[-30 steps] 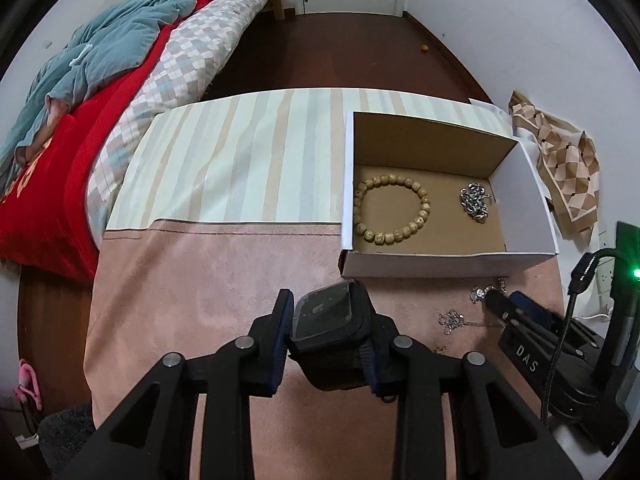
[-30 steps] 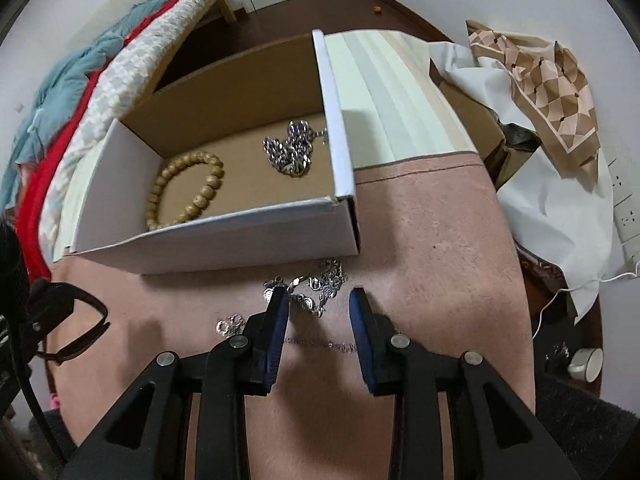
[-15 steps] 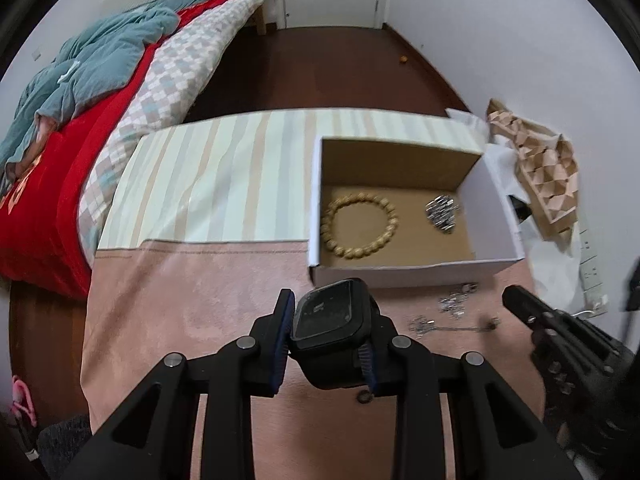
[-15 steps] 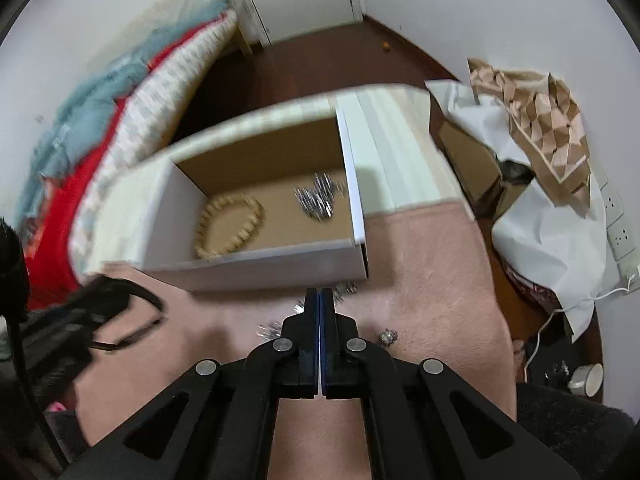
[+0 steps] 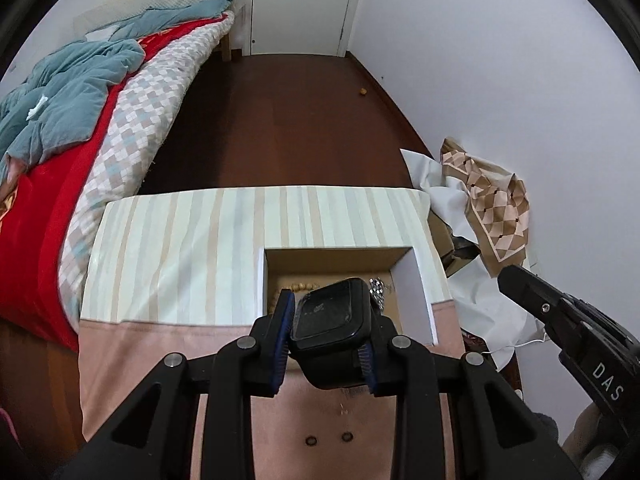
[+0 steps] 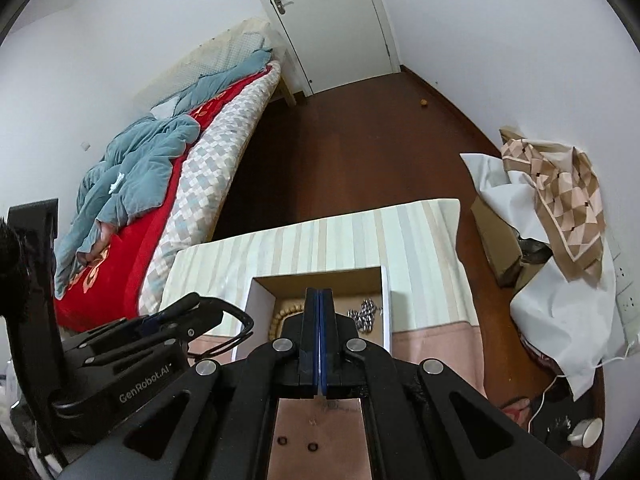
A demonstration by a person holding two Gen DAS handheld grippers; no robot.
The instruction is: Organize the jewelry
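My left gripper is shut on a black smartwatch and holds it raised in front of the open white cardboard box. In the box lie a wooden bead bracelet and a silver chain. My right gripper has its jaws pressed together, raised above the table; a thin chain may hang below them, but I cannot tell. Two small dark rings lie on the pink cloth below. The right gripper shows at the right edge of the left wrist view.
The table carries a striped cloth at the back and the pink cloth at the front. A bed stands to the left. A patterned scarf on white paper and boxes lies to the right. Dark wooden floor and a door lie beyond.
Both grippers have risen well above the table and tilted up. The right gripper closed at the silver chains on the pink cloth and lifted away. The left still holds the watch.
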